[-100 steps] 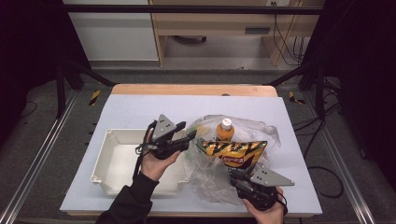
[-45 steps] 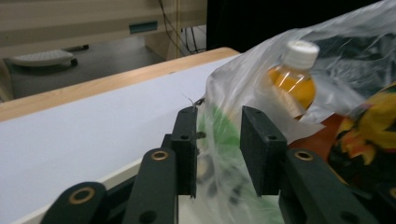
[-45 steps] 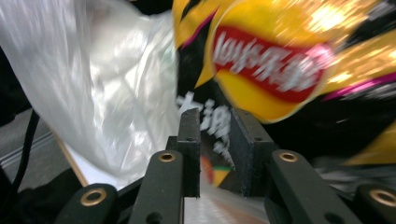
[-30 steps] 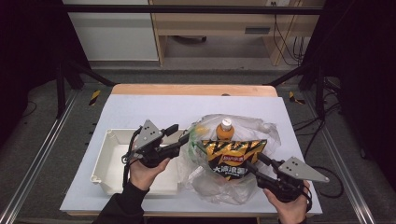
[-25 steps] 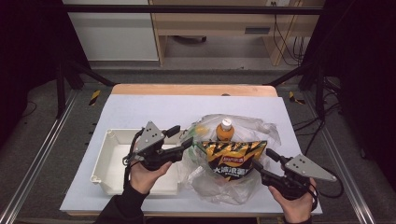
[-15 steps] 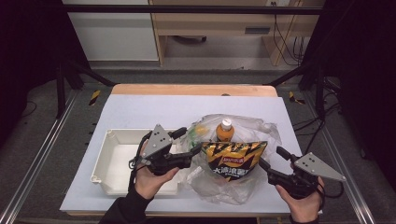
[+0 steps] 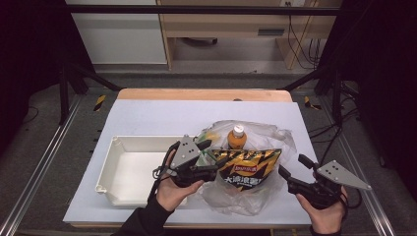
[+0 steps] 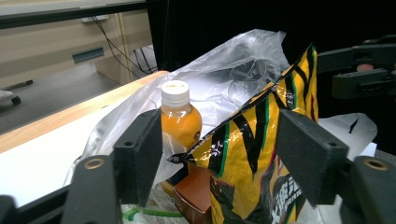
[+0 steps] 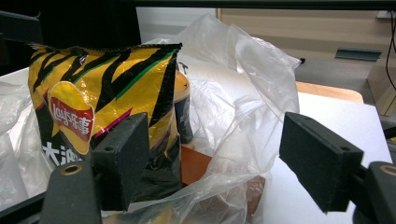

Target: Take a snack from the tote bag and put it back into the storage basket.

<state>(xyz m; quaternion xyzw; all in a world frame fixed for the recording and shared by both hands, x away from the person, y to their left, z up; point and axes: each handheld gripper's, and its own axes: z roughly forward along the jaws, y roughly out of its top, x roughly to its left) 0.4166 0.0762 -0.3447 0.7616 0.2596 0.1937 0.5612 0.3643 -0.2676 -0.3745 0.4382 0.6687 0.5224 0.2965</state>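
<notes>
Desk (image 7: 147,115): pale sheet laid over a wooden top; all items are carried on it.
Tray (image 7: 129,167): white, open, set at the left half of the desk, just beside the bag.
Plastic bag (image 7: 268,135): clear, crumpled, slumped at centre-right; a chip packet, a bottle and a brown box (image 8: 198,193) are seen inside it.
Chip packet (image 7: 248,167): yellow with black stripes, stood upright at the near side of the bag, its long axis running across the desk from one gripper to the other.
Bottle (image 7: 237,137): orange drink, white cap, upright behind the packet.
Left gripper (image 7: 212,160): jaws spread, just opened wider; the packet's left edge is framed between them, no pad is seen pressing on it.
Right gripper (image 7: 291,172): jaws spread, just opened; nothing is pinched, bag film lies ahead of them.
Key relation: the packet lies to the right of the left gripper, which is judged the nearer; the right gripper is held just off the packet's other end.
</notes>
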